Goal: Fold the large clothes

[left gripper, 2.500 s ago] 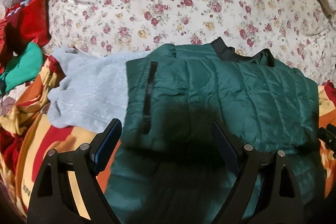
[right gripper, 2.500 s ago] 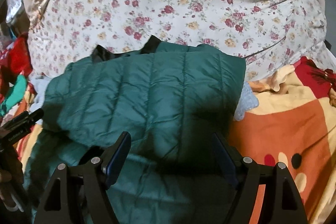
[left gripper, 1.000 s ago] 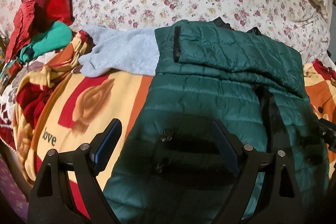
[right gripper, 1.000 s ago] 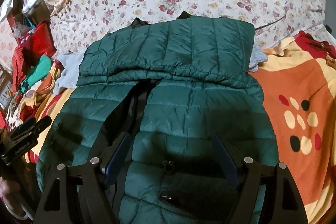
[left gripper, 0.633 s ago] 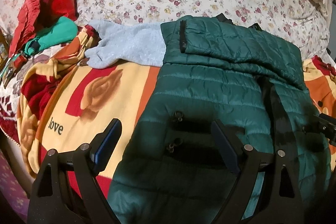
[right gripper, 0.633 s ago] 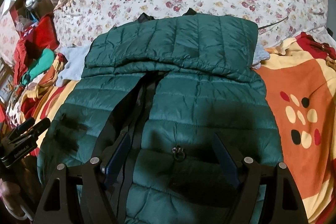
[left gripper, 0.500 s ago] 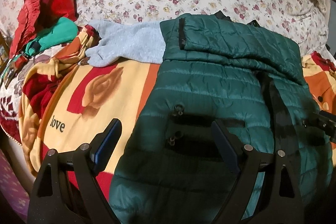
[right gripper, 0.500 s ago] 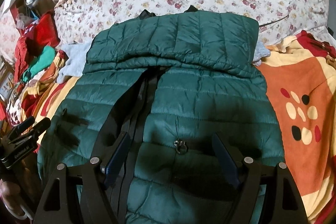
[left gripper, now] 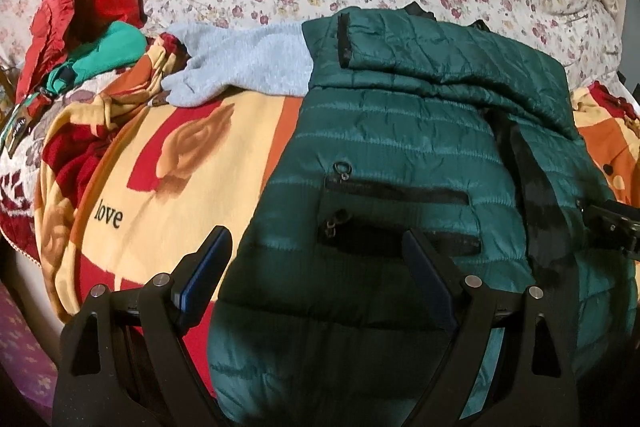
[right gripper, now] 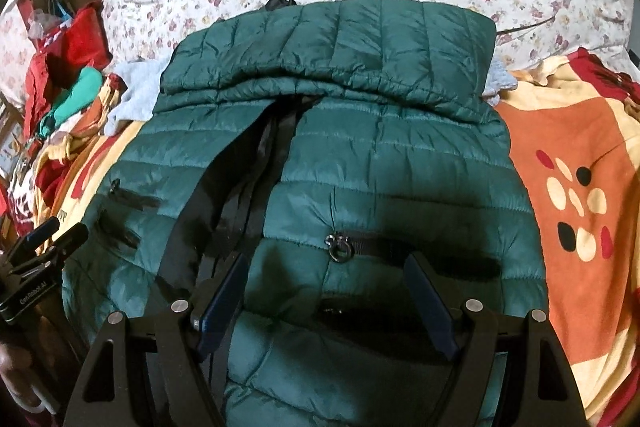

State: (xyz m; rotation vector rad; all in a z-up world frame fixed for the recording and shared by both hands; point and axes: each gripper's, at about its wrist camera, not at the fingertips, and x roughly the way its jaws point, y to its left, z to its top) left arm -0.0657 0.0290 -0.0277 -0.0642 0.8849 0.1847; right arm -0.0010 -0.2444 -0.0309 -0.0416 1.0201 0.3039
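Jacket [left gripper: 392, 147] lies spread beneath both grippers' open jaws.

The green jacket [left gripper: 400, 147]'s near hem runs off the bottom edge in both views; the grey garment [left gripper: 248, 67] is partly hidden under the jacket's far left side; the small label [left gripper: 18, 127] at far left is unreadable.
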